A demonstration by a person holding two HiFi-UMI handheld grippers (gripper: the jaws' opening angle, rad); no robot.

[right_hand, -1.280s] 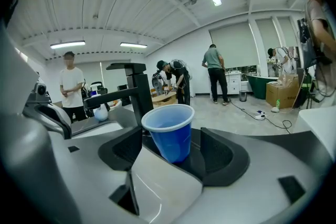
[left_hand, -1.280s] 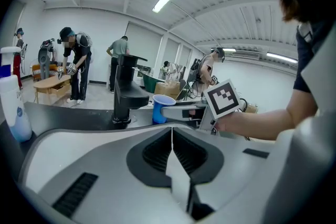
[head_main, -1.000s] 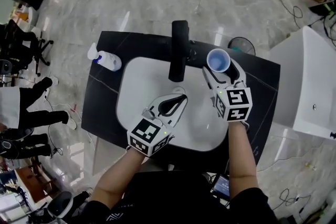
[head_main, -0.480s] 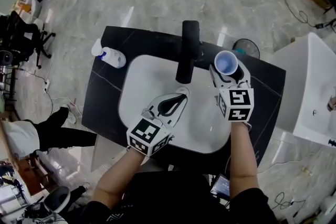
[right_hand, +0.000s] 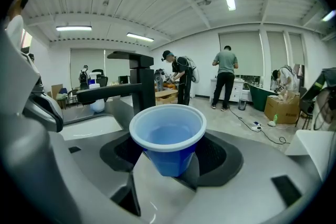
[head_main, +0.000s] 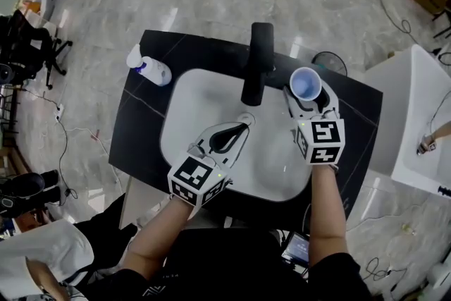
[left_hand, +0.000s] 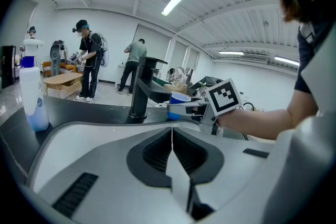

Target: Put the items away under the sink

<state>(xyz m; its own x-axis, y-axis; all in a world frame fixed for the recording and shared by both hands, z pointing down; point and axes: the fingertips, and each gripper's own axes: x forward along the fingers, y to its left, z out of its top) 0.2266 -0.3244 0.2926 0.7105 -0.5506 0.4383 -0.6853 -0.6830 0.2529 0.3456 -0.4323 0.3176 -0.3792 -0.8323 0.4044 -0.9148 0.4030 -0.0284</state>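
Observation:
A blue plastic cup with a white rim stands upright between the jaws of my right gripper, which is shut on its lower part, over the counter at the basin's right rim beside the black faucet. The same cup shows past the faucet in the left gripper view. My left gripper hovers over the white basin, jaws pressed together with nothing between them. A white soap bottle lies at the counter's back left.
The black counter stands alone on a marble floor. A white cabinet is close on the right, with a small fan behind the counter. People work at tables in the background, and chairs and cables lie around the floor.
The head view has shifted slightly, and my right gripper with the cup has edged a little to the right near the faucet. The left gripper stays over the basin.

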